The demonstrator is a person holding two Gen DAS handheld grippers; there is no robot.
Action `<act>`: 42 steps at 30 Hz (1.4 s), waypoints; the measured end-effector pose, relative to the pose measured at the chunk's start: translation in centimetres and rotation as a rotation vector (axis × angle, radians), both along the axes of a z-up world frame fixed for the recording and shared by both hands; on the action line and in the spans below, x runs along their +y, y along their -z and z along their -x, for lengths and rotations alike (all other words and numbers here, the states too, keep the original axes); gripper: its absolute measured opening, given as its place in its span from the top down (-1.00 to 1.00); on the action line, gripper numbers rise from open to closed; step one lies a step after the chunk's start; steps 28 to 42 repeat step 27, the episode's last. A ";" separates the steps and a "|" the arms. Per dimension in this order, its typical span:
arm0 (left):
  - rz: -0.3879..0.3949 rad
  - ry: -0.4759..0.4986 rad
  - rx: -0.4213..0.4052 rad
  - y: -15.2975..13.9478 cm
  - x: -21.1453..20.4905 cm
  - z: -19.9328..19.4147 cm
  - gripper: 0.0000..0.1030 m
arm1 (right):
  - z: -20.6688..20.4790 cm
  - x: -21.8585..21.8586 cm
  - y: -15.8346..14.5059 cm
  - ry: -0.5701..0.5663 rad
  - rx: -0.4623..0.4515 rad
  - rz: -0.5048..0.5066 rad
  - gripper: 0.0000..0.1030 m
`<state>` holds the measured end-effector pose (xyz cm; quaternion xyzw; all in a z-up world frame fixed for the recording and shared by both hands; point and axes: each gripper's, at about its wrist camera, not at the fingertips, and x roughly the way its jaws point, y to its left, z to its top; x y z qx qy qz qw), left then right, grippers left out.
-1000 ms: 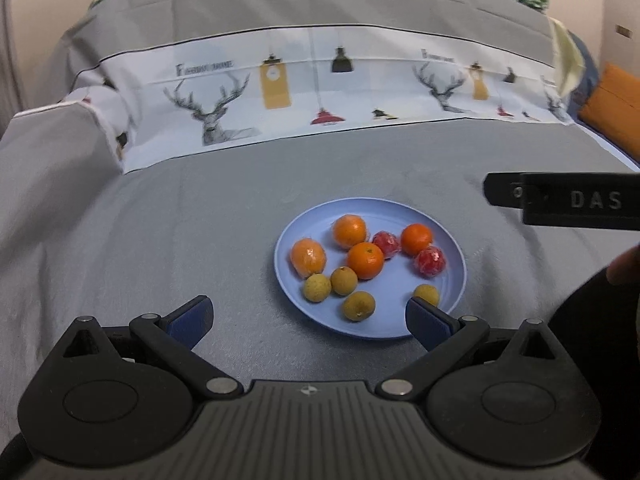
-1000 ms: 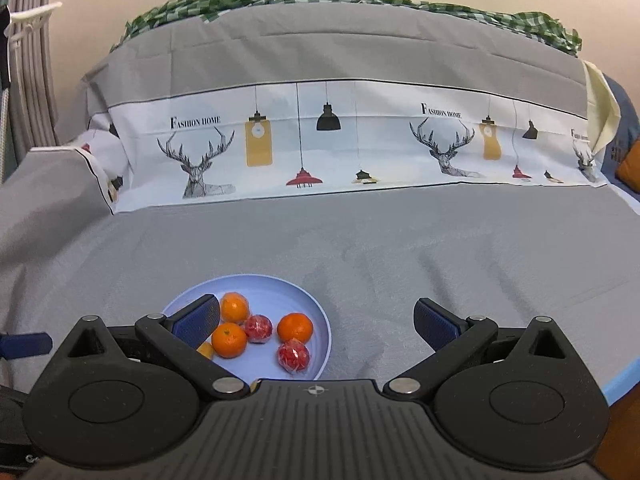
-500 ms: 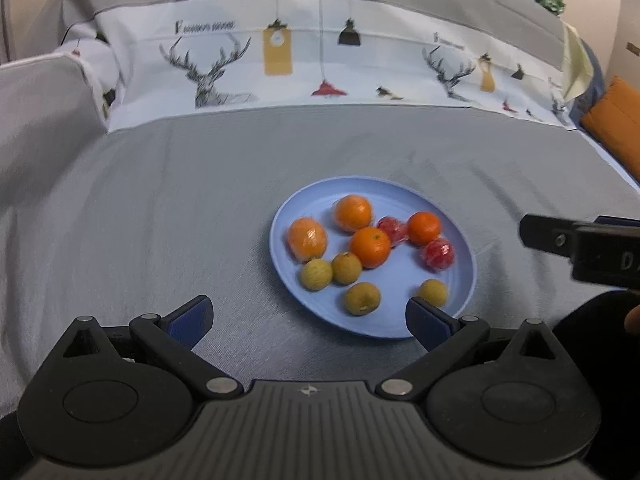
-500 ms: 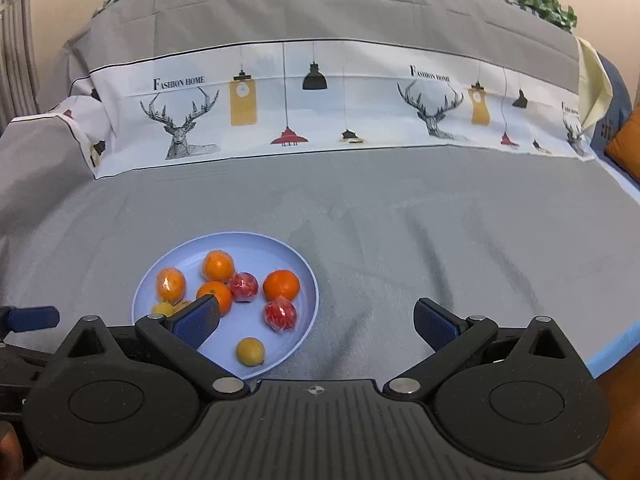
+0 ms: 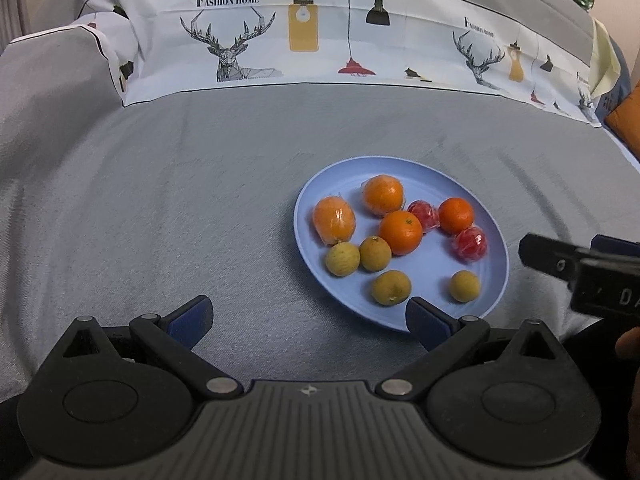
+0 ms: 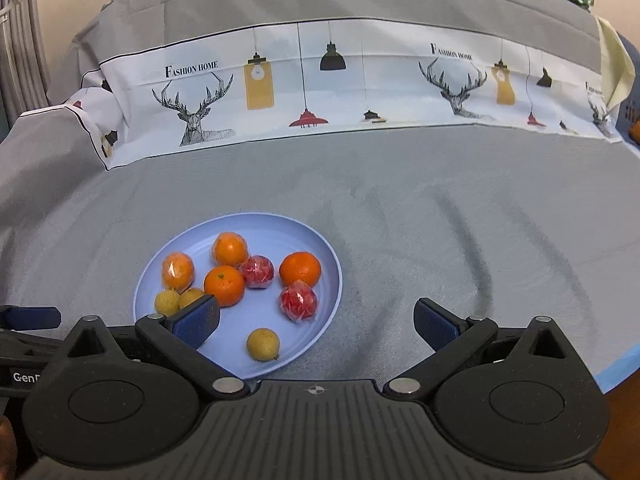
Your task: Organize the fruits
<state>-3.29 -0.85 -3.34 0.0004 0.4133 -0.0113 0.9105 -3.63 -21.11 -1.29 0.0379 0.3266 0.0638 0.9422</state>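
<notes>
A round pale blue plate [image 5: 496, 248] sat on a grey cloth [image 5: 160, 200] that covered a soft, couch-like surface. On the plate lay ten small fruits. Four were oranges: one [image 5: 401, 232] sat near the middle, one [image 5: 383, 194] toward the far rim, one [image 5: 334, 219] on the left in clear wrap, and one [image 5: 456, 215] on the right. Two red fruits in clear wrap [image 5: 469, 243] lay among them, one of them touching the middle orange. Four small yellow fruits [image 5: 342, 259] lay along the near side of the plate, two of them touching each other.

The left gripper [image 5: 308, 316] hung just before the plate's near edge, its blue-padded fingers [image 5: 188, 320] spread wide with nothing between them; its right finger overlapped the plate's rim in the left view. The right gripper [image 6: 316, 322] hung to the right of the plate, jaws also spread wide and empty, its left finger in front of the yellow fruits in the right view.

Behind the plate, a white band of fabric [image 6: 320, 88] printed with deer heads, hanging lamps and the words "Fashion Home" ran across the backrest.
</notes>
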 end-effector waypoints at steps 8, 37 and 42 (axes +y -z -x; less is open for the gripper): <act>-0.013 -0.011 0.004 0.3 -0.1 -0.2 -0.99 | 0.3 0.3 -0.1 -0.028 -0.021 0.008 -0.99; 0.006 0.055 -0.037 -0.5 -0.8 0.1 -0.99 | 0.2 -0.9 -2.1 0.028 -0.029 -0.033 -0.99; 0.006 0.055 -0.037 -0.5 -0.8 0.1 -0.99 | 0.2 -0.9 -2.1 0.028 -0.029 -0.033 -0.99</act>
